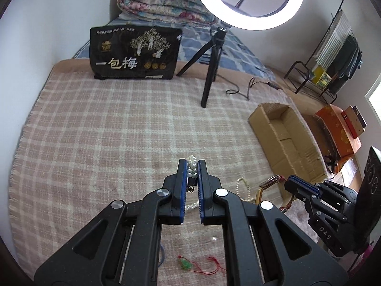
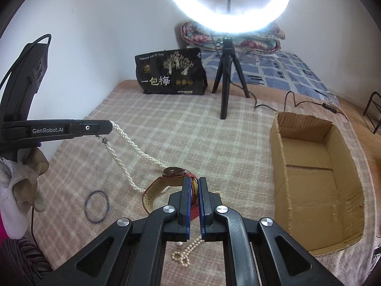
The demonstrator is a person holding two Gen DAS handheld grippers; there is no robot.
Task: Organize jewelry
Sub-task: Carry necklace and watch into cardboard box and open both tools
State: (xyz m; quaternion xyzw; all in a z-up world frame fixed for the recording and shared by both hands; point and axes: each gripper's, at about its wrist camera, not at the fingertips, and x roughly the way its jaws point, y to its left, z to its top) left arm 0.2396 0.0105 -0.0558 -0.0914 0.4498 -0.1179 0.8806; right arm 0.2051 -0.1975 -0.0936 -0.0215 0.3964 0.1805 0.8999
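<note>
My left gripper [image 1: 192,164] is shut on a white pearl necklace [image 1: 192,166] and holds it above the checked blanket; in the right wrist view the necklace [image 2: 126,140] hangs from it [image 2: 110,126] down to the blanket. My right gripper [image 2: 194,181] is shut on the red strap of a wristwatch [image 2: 175,171], also seen in the left wrist view [image 1: 270,181]. An open cardboard box [image 2: 309,178] sits to the right. A blue bangle [image 2: 97,206], a small pearl strand [image 2: 188,250] and a green pendant on red cord [image 1: 187,264] lie on the blanket.
A black snack bag [image 1: 135,52] stands at the back. A tripod [image 1: 212,66] with a ring light [image 1: 247,2] and its cable [image 2: 293,102] stands behind the box. A folded quilt [image 1: 162,2] lies on the bed. A rack [image 1: 333,54] stands at the right.
</note>
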